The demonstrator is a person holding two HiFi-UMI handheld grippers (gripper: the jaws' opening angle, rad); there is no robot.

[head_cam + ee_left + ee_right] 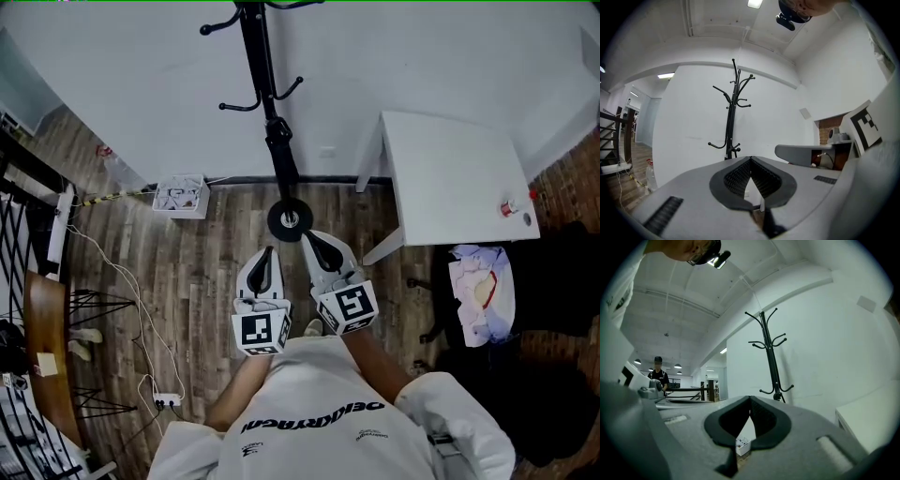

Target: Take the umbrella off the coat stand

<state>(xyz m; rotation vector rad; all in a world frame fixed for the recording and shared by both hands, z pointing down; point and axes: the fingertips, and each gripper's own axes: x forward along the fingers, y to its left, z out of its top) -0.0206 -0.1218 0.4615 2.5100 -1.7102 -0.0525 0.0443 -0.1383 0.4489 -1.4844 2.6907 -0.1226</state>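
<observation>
Black metal coat stand [278, 131] at 12 o'clock, long axis upright against a plain white wall. Thin pole rising from a round disc base [290, 219] on the wood-plank floor [206, 272], with curved hooks branching near the top and again lower down. No telling from any view where the umbrella is.

Left gripper [269, 251] and right gripper [309, 238] held side by side ahead of a white-shirted torso. Forearms reaching forward, both grippers pointing level toward the stand, marker cubes at the rear. Jaws of both clenched tip to tip on nothing, with ribbed black pads set in smooth grey shells.

White flat-topped desk [450, 178] at 2 o'clock, just beside the stand. Small white box [181, 197] at 10 o'clock, at the foot of the wall. Person [658, 373] in dark clothes far off at 9 o'clock in the right gripper view, under rows of ceiling lights.
</observation>
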